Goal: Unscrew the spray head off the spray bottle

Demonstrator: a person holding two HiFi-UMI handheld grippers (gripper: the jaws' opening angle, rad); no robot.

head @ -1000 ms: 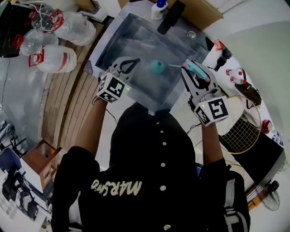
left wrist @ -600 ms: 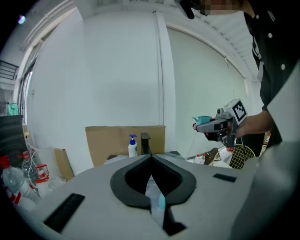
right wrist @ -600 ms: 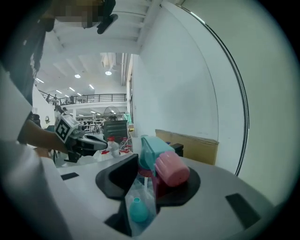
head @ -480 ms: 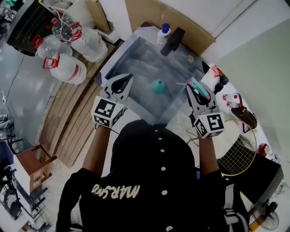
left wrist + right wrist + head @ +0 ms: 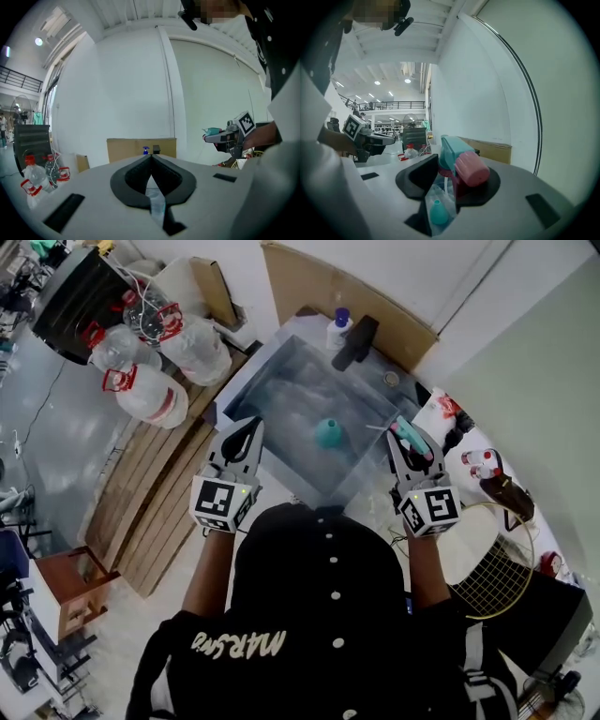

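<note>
The right gripper (image 5: pixel 457 176) has its jaws partly closed on the spray head (image 5: pixel 451 149), one pad on each side of its neck. The head's long axis runs along the jaws, nearly level. Its teal body reaches forward past the tips, and its pink nozzle cap (image 5: pixel 471 168) faces back toward the gripper's camera. A thin white dip tube (image 5: pixel 379 427) sticks out from the head sideways, toward the left gripper. The spray bottle (image 5: pixel 327 433) is apart from the head and well below these jaws. It stands upright in the grey basin (image 5: pixel 281 381), its narrow neck pointing up and no head on it. In the right gripper view it shows small and teal through the gap under the pads. The left gripper (image 5: pixel 151 158) has its jaws closed tip to tip with nothing between them. It is held level above the basin's near left edge, clear of the bottle and about as high as the right gripper. On the basin's far rim stand a white bottle with a blue cap (image 5: pixel 335 331) and a black object (image 5: pixel 354 341), with cardboard (image 5: pixel 347 296) leaning on the wall behind. Clear water jugs with red handles (image 5: pixel 145 390) lie on the floor to the left, and a racket (image 5: pixel 502 563) lies to the right.
</note>
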